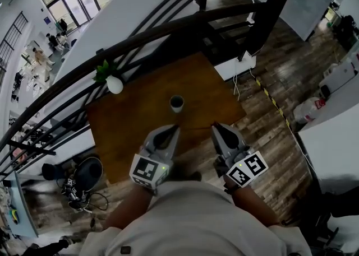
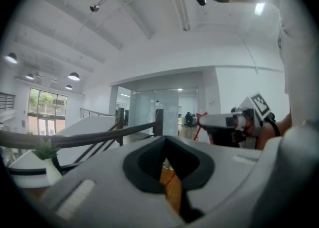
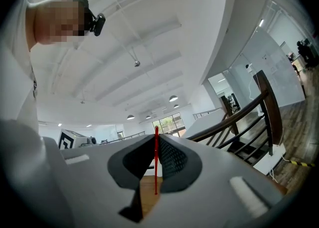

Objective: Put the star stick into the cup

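Here we clamp the thin red star stick in our right gripper, apart from the cup on the table. Our left gripper is closed and empty. The slender stick may pivot in the pads, miss the small rim, or tip the cup.

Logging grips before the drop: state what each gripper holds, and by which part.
Right gripper pinches the thin red star stick by its shaft. Left gripper holds nothing.
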Demonstrator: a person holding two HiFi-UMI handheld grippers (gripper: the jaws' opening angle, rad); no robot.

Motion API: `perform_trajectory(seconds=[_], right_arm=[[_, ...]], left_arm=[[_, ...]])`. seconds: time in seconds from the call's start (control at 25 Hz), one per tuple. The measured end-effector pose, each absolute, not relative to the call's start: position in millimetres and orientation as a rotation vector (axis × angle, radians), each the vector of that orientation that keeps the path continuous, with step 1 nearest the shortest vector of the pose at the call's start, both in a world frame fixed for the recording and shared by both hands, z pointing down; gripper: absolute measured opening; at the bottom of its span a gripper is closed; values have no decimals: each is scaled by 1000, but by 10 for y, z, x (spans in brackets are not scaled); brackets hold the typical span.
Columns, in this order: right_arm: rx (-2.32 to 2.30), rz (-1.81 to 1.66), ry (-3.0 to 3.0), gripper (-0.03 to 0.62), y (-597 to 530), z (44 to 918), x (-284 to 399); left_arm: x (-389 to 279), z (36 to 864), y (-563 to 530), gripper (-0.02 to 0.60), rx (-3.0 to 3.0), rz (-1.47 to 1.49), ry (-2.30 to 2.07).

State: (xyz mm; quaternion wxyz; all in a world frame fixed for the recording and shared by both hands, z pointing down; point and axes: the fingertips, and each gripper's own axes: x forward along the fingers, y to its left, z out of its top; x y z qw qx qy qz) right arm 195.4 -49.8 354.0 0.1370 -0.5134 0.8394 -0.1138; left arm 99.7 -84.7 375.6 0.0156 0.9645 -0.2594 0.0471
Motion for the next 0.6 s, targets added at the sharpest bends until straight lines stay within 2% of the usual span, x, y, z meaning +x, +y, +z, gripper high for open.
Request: perform_trajectory(seconds=[0.6], right_arm=[[-1450,-291,2484,25,-1244,3345,1361]], left_arm=[[508,3546,-1538,2,3017,119,-819]])
